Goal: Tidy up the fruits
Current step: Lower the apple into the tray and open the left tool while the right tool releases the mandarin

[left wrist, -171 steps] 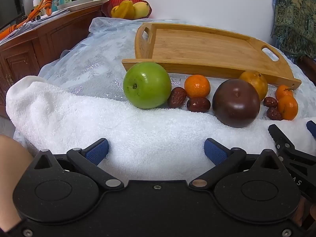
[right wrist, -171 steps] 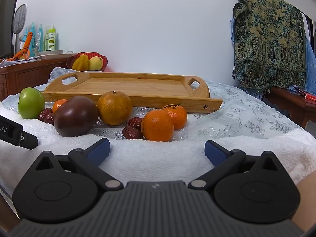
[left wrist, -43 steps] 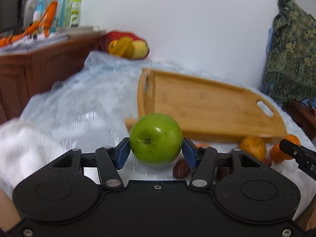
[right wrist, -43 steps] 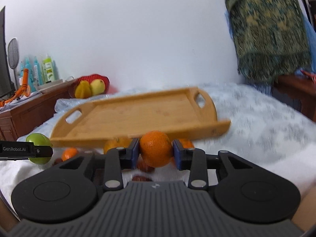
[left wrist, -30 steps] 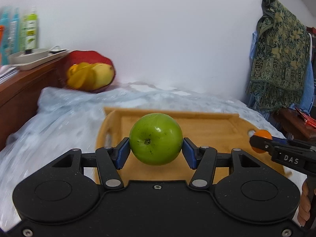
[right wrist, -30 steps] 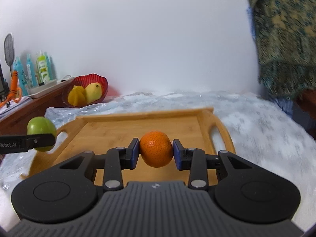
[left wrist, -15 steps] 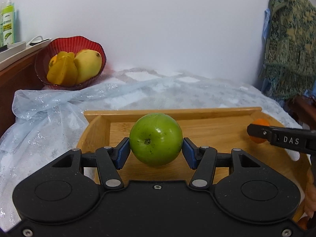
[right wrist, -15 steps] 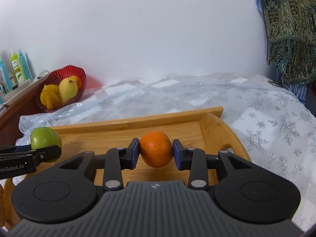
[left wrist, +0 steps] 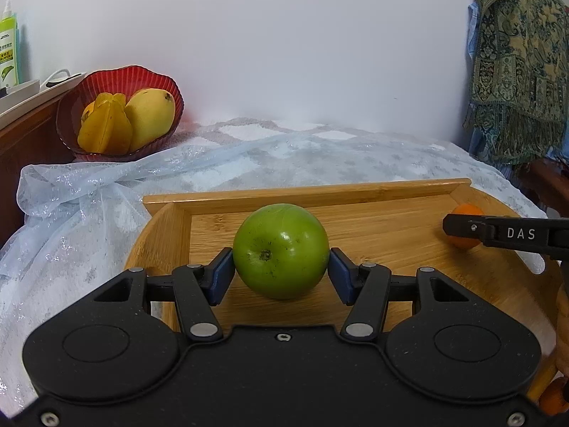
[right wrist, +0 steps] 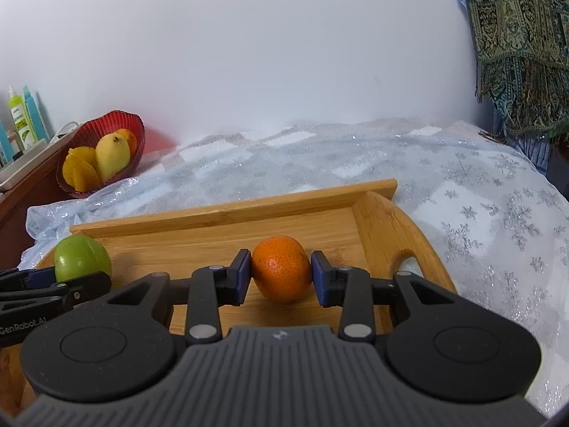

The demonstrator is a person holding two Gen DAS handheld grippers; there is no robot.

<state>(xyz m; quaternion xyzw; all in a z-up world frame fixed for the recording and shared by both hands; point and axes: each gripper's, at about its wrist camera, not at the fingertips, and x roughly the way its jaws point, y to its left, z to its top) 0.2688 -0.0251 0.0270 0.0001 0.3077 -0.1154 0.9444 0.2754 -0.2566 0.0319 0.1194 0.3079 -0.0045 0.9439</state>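
Both fruits have been carried over the rectangular bamboo tray (left wrist: 391,227). The left gripper (left wrist: 281,274) clamps the round green apple (left wrist: 281,251); the right gripper (right wrist: 281,277) clamps the small orange mandarin (right wrist: 281,272). Release onto the wood looks next.

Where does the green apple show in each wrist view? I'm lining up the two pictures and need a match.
Left wrist view: the green apple sits at centre, clamped in the left tongs over the wooden tray.
Right wrist view: the same apple is at the left edge, over the tray's left end.
Shared landmark: the red fruit bowl, at upper left in both.
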